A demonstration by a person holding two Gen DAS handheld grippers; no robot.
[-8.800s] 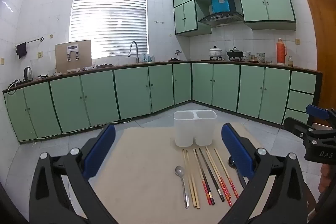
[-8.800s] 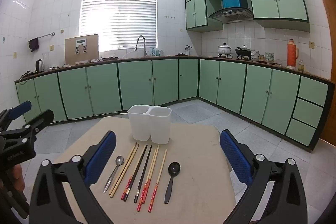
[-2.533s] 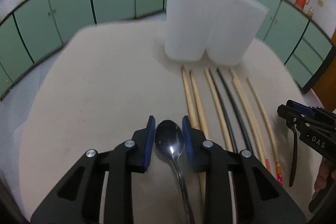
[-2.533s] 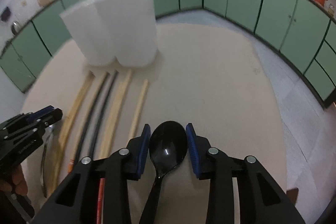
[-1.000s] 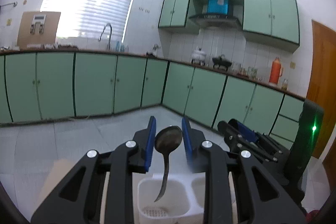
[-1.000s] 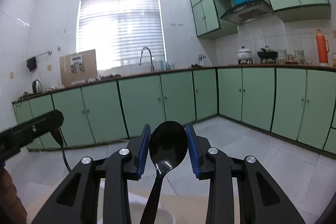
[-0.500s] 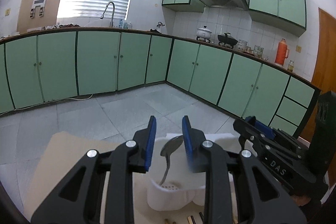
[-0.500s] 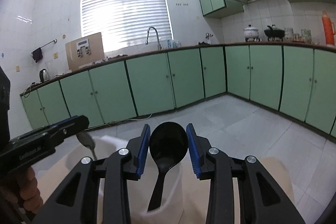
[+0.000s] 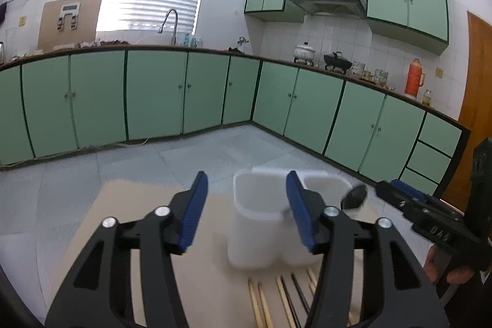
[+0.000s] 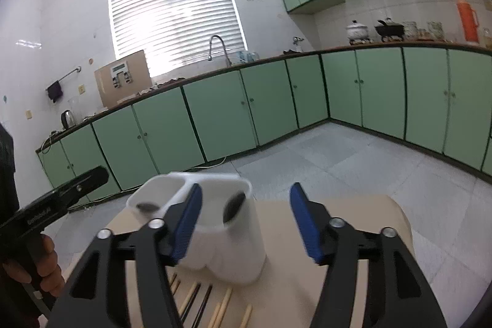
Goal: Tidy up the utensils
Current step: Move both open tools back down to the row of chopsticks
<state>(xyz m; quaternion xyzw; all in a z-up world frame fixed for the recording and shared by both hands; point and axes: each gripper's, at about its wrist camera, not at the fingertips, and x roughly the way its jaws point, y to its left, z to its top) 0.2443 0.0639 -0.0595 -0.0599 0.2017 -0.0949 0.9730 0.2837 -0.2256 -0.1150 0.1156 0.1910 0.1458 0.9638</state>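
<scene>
Now both tongs, left [image 9: 246, 212] and right [image 10: 244, 219], stand released with nothing between the blue pads, their jaws having just been opening. A black spoon [image 10: 233, 206] drops, blurred, into the right cell of the white holder [image 10: 227, 251]; a metal spoon [image 10: 147, 207] lies blurred in the left cell. Chopsticks [image 9: 276, 300] remain on the bench [image 9: 200, 282] before the holder. Risk: the light holder may tip if a withdrawing finger clips its rim, or a falling spoon bounces out.

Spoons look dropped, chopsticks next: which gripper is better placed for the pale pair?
Probably left. Both jaws just opened, empty; the pale pair lies in the gap of the left gripper but beside a finger of the right gripper.
</scene>
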